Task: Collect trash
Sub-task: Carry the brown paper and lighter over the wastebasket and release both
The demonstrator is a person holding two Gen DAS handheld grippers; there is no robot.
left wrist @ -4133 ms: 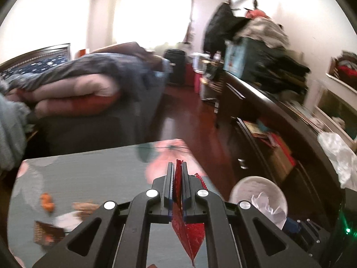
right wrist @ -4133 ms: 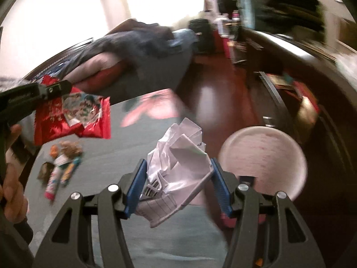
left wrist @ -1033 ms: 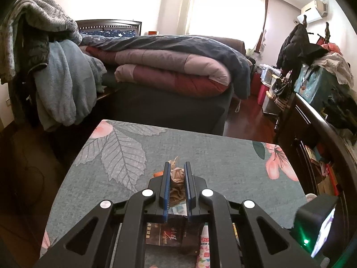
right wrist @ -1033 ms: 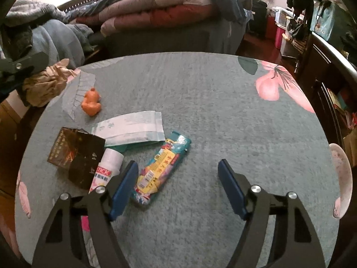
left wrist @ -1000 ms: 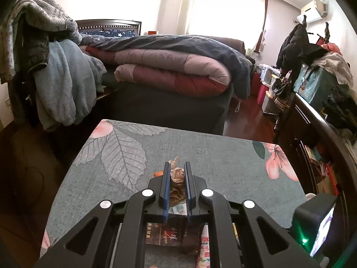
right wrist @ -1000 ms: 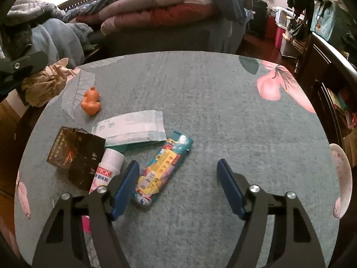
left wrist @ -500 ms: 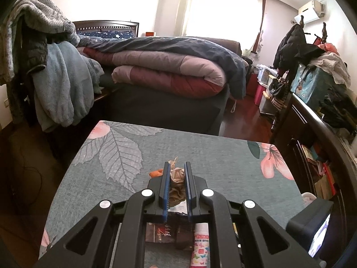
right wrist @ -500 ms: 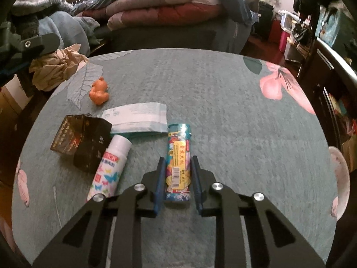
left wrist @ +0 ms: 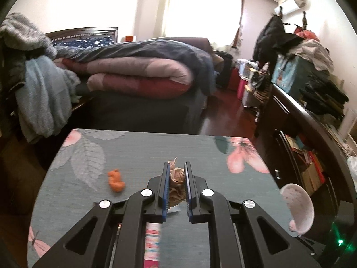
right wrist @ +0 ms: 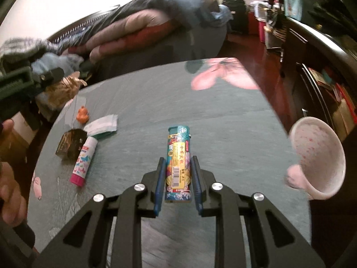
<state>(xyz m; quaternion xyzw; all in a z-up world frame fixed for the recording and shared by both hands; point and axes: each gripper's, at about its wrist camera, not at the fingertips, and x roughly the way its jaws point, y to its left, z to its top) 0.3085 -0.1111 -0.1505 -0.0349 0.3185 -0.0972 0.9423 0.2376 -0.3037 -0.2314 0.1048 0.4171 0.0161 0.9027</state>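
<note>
Both grippers hang over a grey-green floral table (right wrist: 145,93). My right gripper (right wrist: 177,159) is shut on a colourful printed lighter (right wrist: 178,145), which sticks out forward between the blue pads. My left gripper (left wrist: 176,167) is shut on a crumpled brown tissue (left wrist: 177,176). From the right wrist view that left gripper (right wrist: 62,76) shows at the far left, above the table's edge, with the tissue (right wrist: 64,89) hanging from it. A pink-white bin (right wrist: 312,147) stands beside the table's right edge; the left wrist view also catches the bin (left wrist: 296,207).
On the table's left part lie an orange toy (right wrist: 83,114), a white packet (right wrist: 101,124), a dark wrapper (right wrist: 71,144) and a glue stick (right wrist: 83,158). A person's hand (right wrist: 9,192) holds the left tool. A bed with quilts (left wrist: 138,76) stands beyond, a dark cabinet (left wrist: 301,120) to the right.
My right gripper closed on the lighter and carried it rightward toward the bin. The left gripper swung right with the tissue, so the bin came into its view.
</note>
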